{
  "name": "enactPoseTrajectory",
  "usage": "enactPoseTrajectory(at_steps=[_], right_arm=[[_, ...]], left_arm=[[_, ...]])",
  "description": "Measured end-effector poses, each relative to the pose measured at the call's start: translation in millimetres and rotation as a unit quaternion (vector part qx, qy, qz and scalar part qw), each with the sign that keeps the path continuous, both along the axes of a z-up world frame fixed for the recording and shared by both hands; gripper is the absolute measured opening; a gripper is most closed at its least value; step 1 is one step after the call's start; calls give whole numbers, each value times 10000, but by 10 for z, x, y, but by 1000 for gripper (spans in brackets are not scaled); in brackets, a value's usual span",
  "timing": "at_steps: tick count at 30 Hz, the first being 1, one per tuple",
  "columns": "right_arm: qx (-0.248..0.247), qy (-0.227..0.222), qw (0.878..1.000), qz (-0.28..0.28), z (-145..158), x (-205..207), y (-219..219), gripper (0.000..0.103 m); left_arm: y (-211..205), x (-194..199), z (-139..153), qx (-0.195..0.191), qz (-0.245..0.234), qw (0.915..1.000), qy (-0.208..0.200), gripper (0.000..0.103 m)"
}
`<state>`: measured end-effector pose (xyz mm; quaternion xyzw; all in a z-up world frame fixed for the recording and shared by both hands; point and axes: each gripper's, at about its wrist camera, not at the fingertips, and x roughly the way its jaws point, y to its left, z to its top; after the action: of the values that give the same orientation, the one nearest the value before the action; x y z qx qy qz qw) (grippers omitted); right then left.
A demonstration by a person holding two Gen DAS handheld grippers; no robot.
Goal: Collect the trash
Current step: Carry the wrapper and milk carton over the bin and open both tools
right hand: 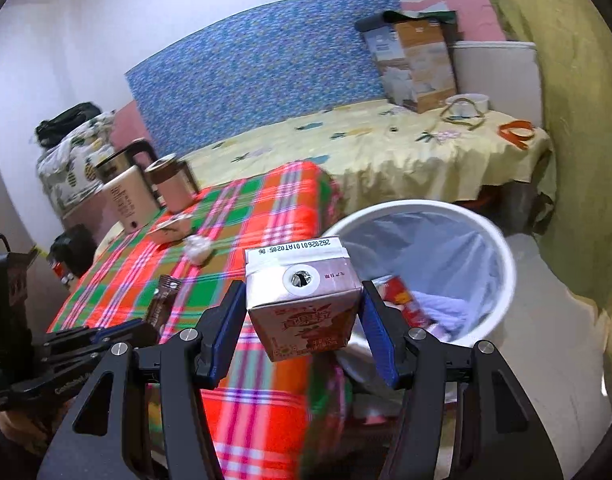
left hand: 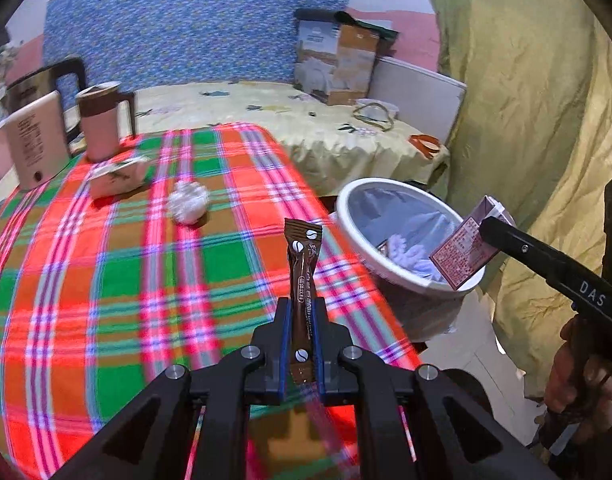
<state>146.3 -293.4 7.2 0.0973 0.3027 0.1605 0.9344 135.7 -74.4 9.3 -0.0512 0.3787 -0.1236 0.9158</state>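
Note:
My left gripper (left hand: 300,308) is shut on a brown coffee sachet (left hand: 303,276) and holds it upright above the plaid tablecloth (left hand: 105,280). My right gripper (right hand: 301,300) is shut on a drink carton (right hand: 303,300), held over the near rim of the white trash bin (right hand: 502,256). In the left wrist view the carton (left hand: 462,252) hangs over the bin (left hand: 346,200), which holds wrappers and a bluish tissue. A crumpled white paper ball (left hand: 188,202) and a small white box (left hand: 117,178) lie on the table.
A pink mug (left hand: 99,120), a pink power bank (left hand: 35,140) and a kettle (left hand: 45,80) stand at the table's far left. A bed with a yellow sheet (left hand: 306,128) and a cardboard box (left hand: 338,64) lies behind. A yellow curtain (left hand: 526,100) hangs at the right.

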Motion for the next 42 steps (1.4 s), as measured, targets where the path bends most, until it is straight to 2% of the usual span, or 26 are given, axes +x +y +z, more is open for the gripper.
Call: enactPoseTrajectory(at_steps=[12,26,35,42], right_arm=[[42,151,9976,-673,-93,126,-428,58],[73,405,9957,-826,-267,258,-566,58],[78,492,9953,-829,-309,342,-588,58],[100,576,9957,-714,-355,427,-548,58]], left_arm=[[-590,469,17,-96,-664,9977,-26,10],[-1076,882,-248,-303,-1270,9909,339,10],[-1252,1210,-347,-294,-1316,9901,386,10],[-1215,1395,-356,-347,-1203,9916,318,10]])
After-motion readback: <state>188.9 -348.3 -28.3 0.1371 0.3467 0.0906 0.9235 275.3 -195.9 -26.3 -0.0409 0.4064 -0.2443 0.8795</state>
